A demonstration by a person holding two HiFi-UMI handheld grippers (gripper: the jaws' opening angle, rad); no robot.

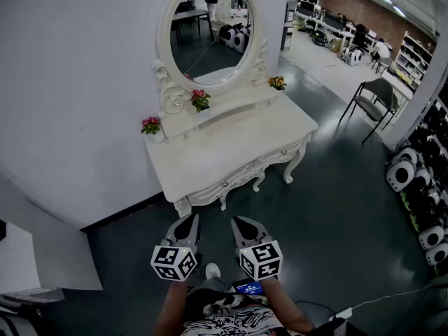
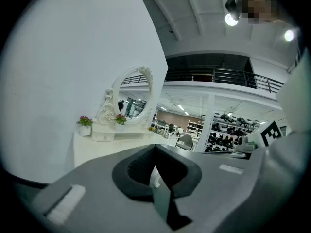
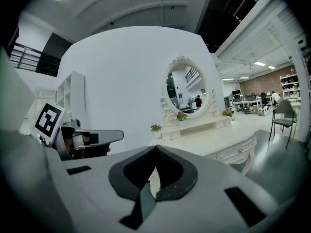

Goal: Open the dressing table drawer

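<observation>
The white dressing table [image 1: 210, 149] stands against the wall under an oval mirror [image 1: 210, 30]. Its drawer front [image 1: 234, 178] with small knobs faces me and looks closed. My left gripper [image 1: 190, 219] and right gripper [image 1: 239, 222] hover side by side over the dark floor, a short way in front of the table and touching nothing. Both are shut and hold nothing. In the right gripper view the jaw tips [image 3: 155, 147] meet, with the drawer front [image 3: 238, 152] ahead to the right. In the left gripper view the tips [image 2: 154, 146] meet too, with the table [image 2: 97, 147] ahead to the left.
Three small flower pots [image 1: 150, 126] sit on the table's raised shelf. A grey chair [image 1: 374, 98] stands to the right. Racks of white and black gear [image 1: 420, 201] line the right edge. A white cabinet [image 1: 21, 257] is at the near left.
</observation>
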